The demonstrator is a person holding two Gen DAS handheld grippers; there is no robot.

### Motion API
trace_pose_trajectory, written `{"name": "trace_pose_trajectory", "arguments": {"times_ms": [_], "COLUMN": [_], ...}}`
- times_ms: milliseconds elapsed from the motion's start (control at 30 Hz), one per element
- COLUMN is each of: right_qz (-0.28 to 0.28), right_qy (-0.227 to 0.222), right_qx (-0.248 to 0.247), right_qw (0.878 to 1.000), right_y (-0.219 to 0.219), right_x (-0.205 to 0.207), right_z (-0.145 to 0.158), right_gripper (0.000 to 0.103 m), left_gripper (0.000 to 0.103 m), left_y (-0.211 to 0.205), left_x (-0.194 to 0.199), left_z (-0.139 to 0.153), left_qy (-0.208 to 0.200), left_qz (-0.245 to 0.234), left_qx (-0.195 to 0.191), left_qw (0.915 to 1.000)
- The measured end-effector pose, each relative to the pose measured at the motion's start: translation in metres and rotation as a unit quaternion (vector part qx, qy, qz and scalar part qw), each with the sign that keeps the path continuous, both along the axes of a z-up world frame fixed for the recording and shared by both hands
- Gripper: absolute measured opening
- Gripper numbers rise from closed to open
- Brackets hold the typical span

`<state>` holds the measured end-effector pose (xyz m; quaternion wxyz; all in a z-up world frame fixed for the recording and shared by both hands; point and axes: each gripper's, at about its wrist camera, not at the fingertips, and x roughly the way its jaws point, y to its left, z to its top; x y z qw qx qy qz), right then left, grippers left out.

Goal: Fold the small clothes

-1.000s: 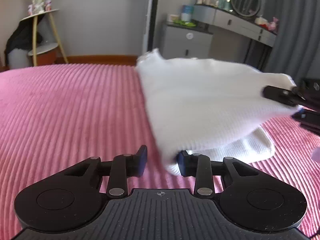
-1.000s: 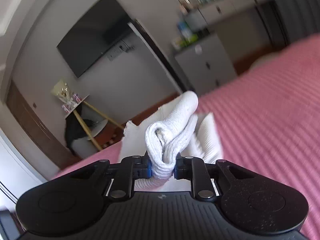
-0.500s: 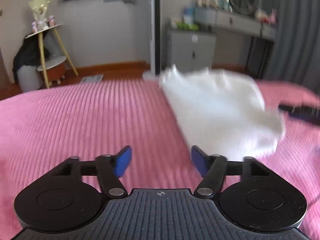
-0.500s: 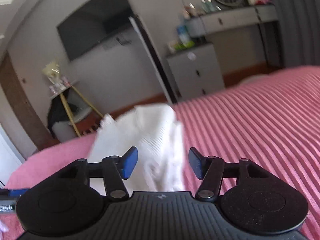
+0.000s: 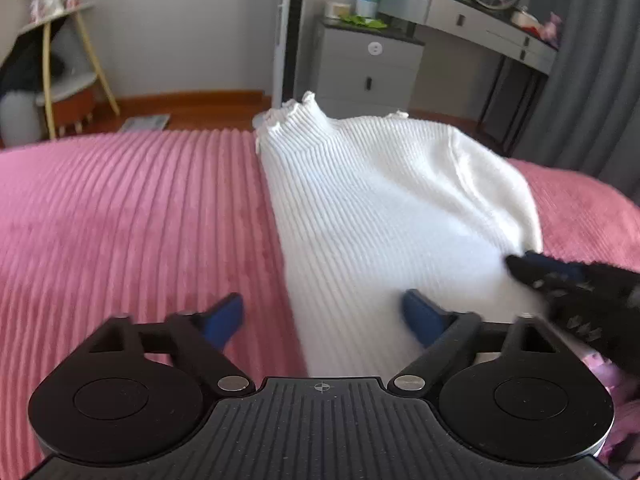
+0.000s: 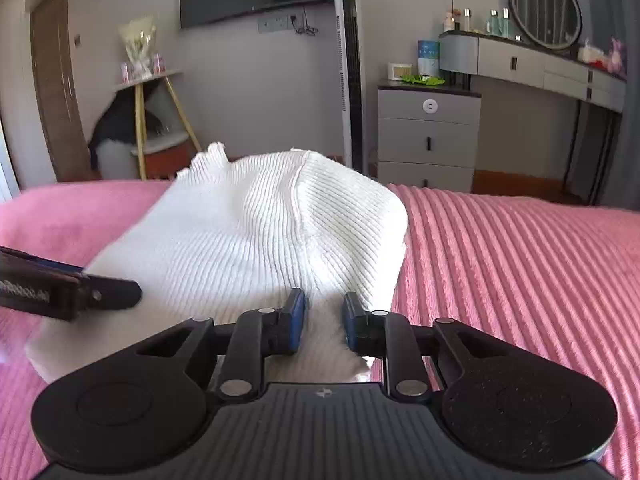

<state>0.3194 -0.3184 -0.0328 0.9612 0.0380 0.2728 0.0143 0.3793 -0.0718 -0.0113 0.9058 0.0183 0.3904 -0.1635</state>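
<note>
The pink bed [image 5: 120, 220] fills the lower frame in both views; the folded white sweater [image 5: 380, 208] lies on it, centre-right in the left view, its long axis running away toward the collar at top. The left gripper [image 5: 322, 314] is spread wide, straddling the sweater's near-left edge; the right gripper [image 6: 324, 320], jaws narrowly parted over the near hem and not clamping, looks the nearer.

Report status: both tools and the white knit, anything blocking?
Left tool open, straddling knit's near edge. Right tool closing on white knit, grip unconfirmed. Knit lies on pink bedspread. Nothing blocking.
</note>
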Motion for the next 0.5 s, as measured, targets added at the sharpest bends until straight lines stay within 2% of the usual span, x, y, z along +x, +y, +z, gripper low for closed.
{"name": "trace_pose_trajectory", "arguments": {"times_ms": [133, 167, 200, 233, 267, 367, 500], "right_qz": [0.003, -0.002, -0.016, -0.03, -0.034, -0.029, -0.012], "right_qy": [-0.001, -0.004, -0.005, -0.007, -0.011, 0.037, 0.069], "right_qx": [0.06, 0.082, 0.096, 0.106, 0.12, 0.187, 0.26], "right_qw": [0.998, 0.997, 0.995, 0.994, 0.992, 0.981, 0.963], "right_y": [-0.017, -0.024, -0.031, -0.038, -0.045, -0.066, -0.077], "right_x": [-0.013, -0.018, -0.021, -0.024, -0.027, -0.01, 0.016], "right_z": [0.009, 0.013, 0.015, 0.017, 0.017, 0.008, -0.009], "right_gripper": [0.025, 0.033, 0.054, 0.064, 0.069, 0.069, 0.066], "left_gripper": [0.098, 0.098, 0.098, 0.097, 0.097, 0.097, 0.097], "left_y": [0.017, 0.02, 0.024, 0.027, 0.027, 0.026, 0.022], "left_x": [0.006, 0.008, 0.009, 0.01, 0.013, 0.023, 0.033], "left_z": [0.006, 0.008, 0.01, 0.012, 0.013, 0.005, -0.008], "left_qy": [0.022, 0.026, 0.026, 0.025, 0.025, 0.049, 0.076], "left_qz": [-0.015, -0.012, -0.01, -0.007, -0.007, -0.014, -0.004], "left_qx": [-0.027, -0.035, -0.039, -0.044, -0.049, -0.077, -0.12], "left_qw": [0.9993, 0.999, 0.9988, 0.9987, 0.9985, 0.9958, 0.9898]}}
